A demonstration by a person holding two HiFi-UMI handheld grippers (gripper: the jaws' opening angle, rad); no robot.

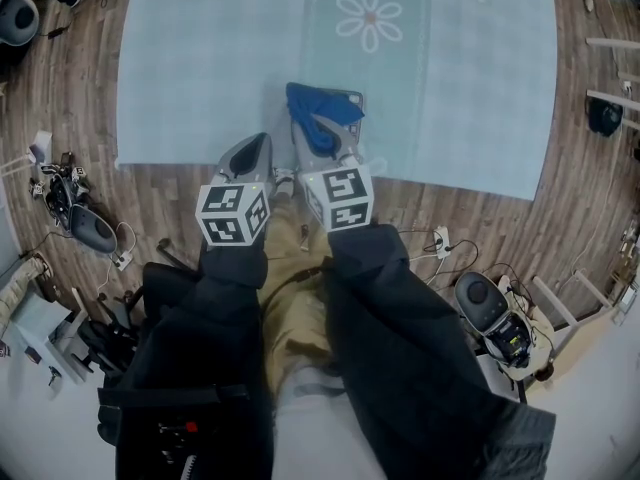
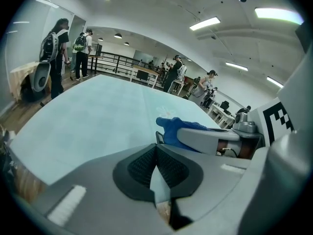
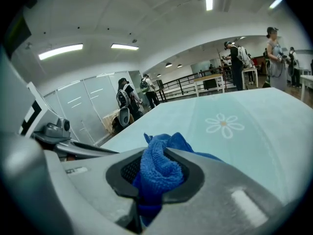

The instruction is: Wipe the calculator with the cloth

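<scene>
A blue cloth (image 1: pixel 318 103) is bunched near the front edge of the table (image 1: pixel 200 58), which has a pale blue cover. My right gripper (image 1: pixel 327 136) is shut on it, and the cloth (image 3: pixel 157 163) bulges out between the pads of the right gripper (image 3: pixel 157 174). A dark flat edge (image 1: pixel 352 96) shows under the cloth; it looks like the calculator, mostly hidden. My left gripper (image 1: pixel 252 153) hangs just left of it at the table's edge, shut with nothing held. In the left gripper view, the left gripper (image 2: pixel 155 166) has the cloth (image 2: pixel 172 129) ahead to its right.
A white flower print (image 1: pixel 369 18) marks the cover farther back. Below the table edge lies wooden floor (image 1: pixel 150 198) with cables and devices on both sides. Several people stand far behind the table in the gripper views.
</scene>
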